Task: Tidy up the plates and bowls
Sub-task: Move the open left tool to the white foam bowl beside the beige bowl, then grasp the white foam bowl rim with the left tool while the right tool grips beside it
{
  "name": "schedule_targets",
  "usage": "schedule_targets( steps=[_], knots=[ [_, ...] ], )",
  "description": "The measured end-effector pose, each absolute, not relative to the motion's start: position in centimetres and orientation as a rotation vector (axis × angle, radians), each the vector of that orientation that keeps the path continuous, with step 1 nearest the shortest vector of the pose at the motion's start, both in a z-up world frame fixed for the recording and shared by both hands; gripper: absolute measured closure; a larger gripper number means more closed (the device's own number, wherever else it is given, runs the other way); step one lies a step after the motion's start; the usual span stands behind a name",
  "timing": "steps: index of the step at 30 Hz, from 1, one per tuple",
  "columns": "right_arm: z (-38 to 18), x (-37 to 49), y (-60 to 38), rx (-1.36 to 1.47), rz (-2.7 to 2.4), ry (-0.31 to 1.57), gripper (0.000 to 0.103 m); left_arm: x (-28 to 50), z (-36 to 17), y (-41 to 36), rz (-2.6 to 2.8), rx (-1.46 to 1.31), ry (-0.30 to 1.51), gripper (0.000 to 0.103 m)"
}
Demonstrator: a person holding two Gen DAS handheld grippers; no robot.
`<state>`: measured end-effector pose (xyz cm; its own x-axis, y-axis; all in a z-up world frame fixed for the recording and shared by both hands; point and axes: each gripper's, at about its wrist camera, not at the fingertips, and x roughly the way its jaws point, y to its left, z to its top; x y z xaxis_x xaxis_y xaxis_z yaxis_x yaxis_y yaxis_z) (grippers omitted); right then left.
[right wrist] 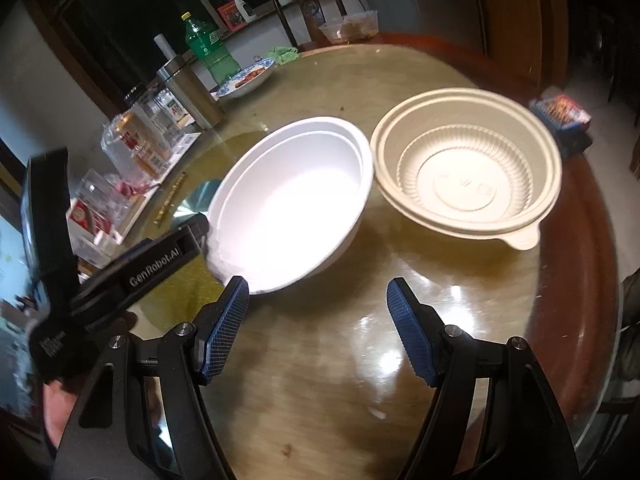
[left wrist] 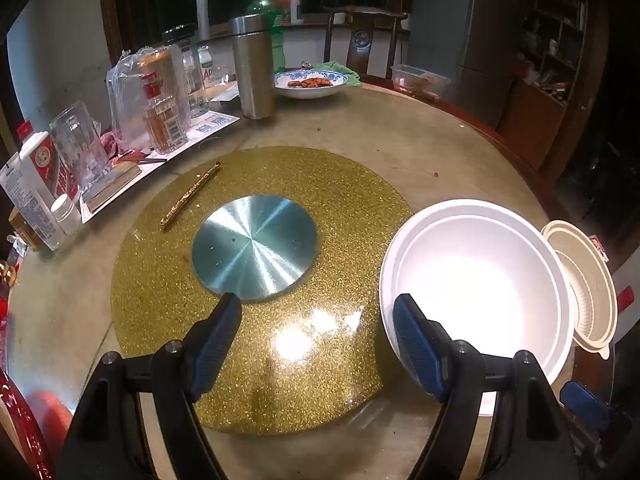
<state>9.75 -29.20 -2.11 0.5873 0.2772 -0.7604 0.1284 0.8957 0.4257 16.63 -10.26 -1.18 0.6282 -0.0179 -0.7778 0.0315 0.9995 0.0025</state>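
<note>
Taking the white bowl point(right wrist: 292, 204) as the landmark: nearest the right camera, the right gripper point(right wrist: 318, 330) hovers over the bare table point(right wrist: 320, 400) just short of the bowl, its jaws wide apart and holding nothing. The left gripper point(left wrist: 318, 346) is at the bowl's near left side, jaws apart, with its right finger point(left wrist: 420, 346) at or just inside the bowl's near rim and its left finger point(left wrist: 216, 344) over the gold turntable point(left wrist: 160, 300); whether the finger touches the rim cannot be told. The bowl sits partly on the turntable's right edge. Just right of the bowl, rim to rim or nearly so, rests the beige bowl point(right wrist: 468, 168). Left of the bowl, at the turntable's centre, lies a silver disc point(left wrist: 254, 247). Far beyond the bowl stand a steel flask point(left wrist: 253, 66), a green bottle point(left wrist: 266, 4) and a blue-rimmed dish point(left wrist: 310, 82) of food
</note>
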Motion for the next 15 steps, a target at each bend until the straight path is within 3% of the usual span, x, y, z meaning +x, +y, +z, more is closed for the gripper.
schedule_targets(
  steps=[15],
  knots=[
    [-4.2, 12.4, -31.5, 0.797, 0.116, 0.985, 0.03, 17.6, -1.0, -11.1, -0.037, 0.01, 0.906, 0.024]
  ],
)
